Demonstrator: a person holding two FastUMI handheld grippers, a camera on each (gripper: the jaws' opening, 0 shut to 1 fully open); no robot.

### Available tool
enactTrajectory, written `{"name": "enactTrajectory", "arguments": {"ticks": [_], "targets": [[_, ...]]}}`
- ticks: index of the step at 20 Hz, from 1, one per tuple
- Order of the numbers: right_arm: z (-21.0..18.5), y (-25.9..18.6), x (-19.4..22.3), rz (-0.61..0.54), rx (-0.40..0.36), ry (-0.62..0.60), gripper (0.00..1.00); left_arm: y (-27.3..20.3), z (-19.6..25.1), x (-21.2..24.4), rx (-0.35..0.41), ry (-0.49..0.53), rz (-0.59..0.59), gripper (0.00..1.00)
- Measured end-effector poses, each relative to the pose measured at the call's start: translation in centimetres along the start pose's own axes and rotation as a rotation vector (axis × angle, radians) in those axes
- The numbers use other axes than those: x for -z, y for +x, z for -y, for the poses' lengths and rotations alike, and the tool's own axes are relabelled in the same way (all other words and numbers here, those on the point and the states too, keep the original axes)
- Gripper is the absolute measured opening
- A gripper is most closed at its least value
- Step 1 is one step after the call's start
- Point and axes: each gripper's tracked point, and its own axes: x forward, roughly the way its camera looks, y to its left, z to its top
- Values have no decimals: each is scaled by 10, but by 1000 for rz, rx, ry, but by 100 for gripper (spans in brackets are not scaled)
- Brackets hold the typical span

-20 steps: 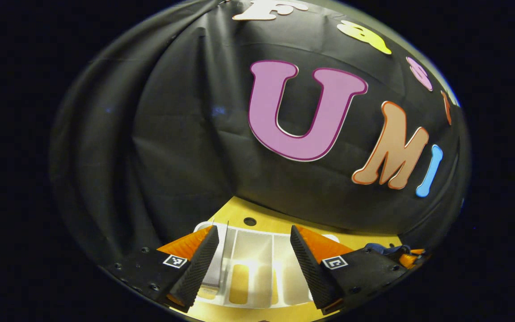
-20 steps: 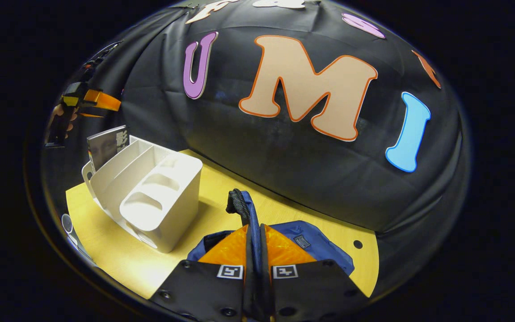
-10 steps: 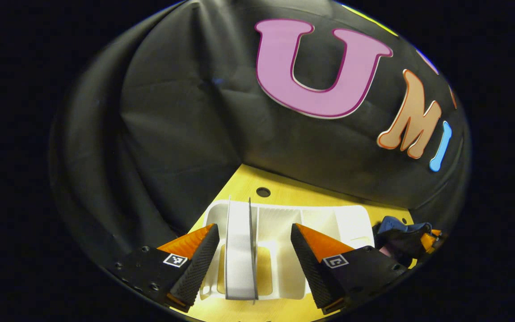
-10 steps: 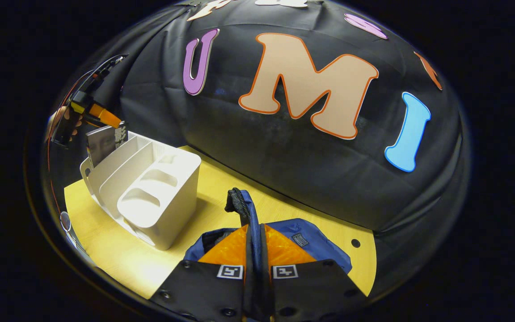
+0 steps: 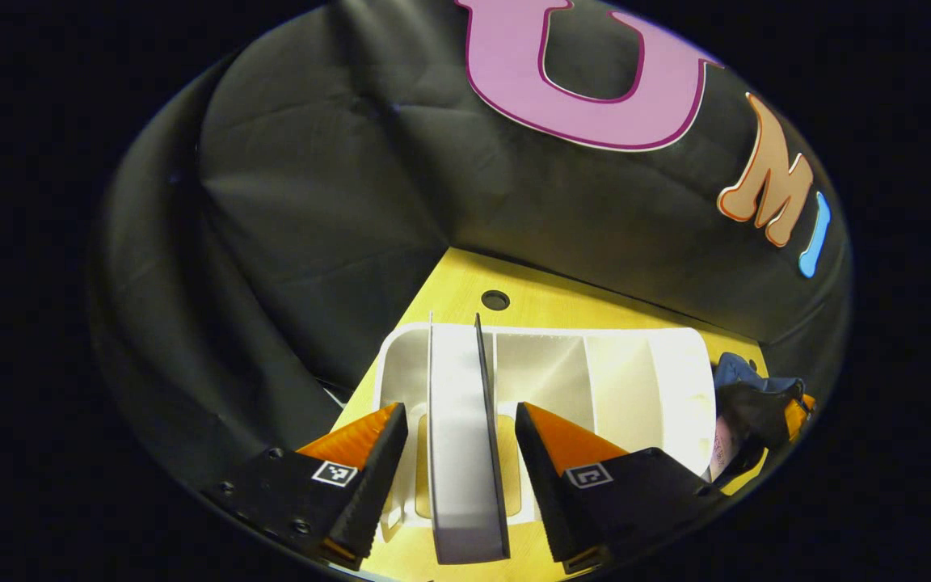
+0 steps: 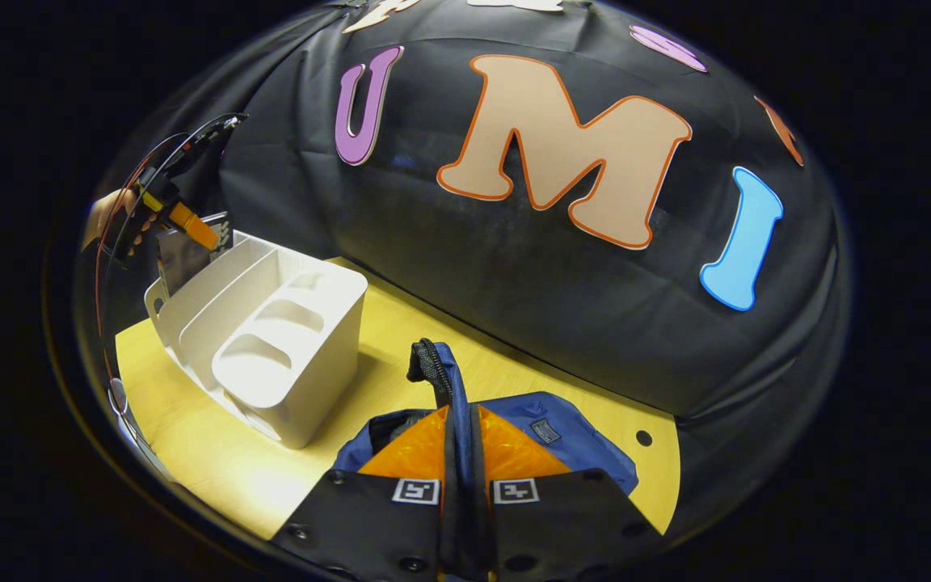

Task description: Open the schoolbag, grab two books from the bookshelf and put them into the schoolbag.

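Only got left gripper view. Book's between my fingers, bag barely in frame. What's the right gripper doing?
Observer: Right gripper is shut on a blue strip of the schoolbag, held upright.
Operator: Bag's spot?
Observer: On the yellow table, beside the white bookshelf.
Operator: My gripper from there?
Observer: Left gripper angles down at the top of the book, which stands in the shelf's far end slot.

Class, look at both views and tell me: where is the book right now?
In the left gripper view the book stands upright in the end compartment of the white bookshelf, between the open fingers of the left gripper. In the right gripper view it shows far left.
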Motion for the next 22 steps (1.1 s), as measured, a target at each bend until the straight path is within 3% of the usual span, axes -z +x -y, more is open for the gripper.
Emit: {"name": "enactTrajectory", "arguments": {"ticks": [2, 5, 6, 7, 14, 18, 22], "targets": [[0, 0, 0, 0, 0, -2, 10, 1, -5, 2, -15, 1, -21, 76], [1, -1, 2, -2, 0, 4, 10, 6, -14, 11, -27, -7, -55, 60], [1, -1, 2, -2, 1, 4, 10, 8, -17, 13, -33, -4, -65, 48], [1, -1, 3, -2, 1, 5, 10, 10, -16, 15, -37, -1, -74, 44], [-2, 0, 4, -1, -5, -3, 10, 12, -20, 21, -74, -10, -103, 40], [-1, -1, 4, 3, -7, -2, 10, 10, -18, 11, -64, -62, -55, 39], [-4, -1, 5, 3, -15, -8, 10, -6, -16, -3, -49, -43, -6, 39]]}}
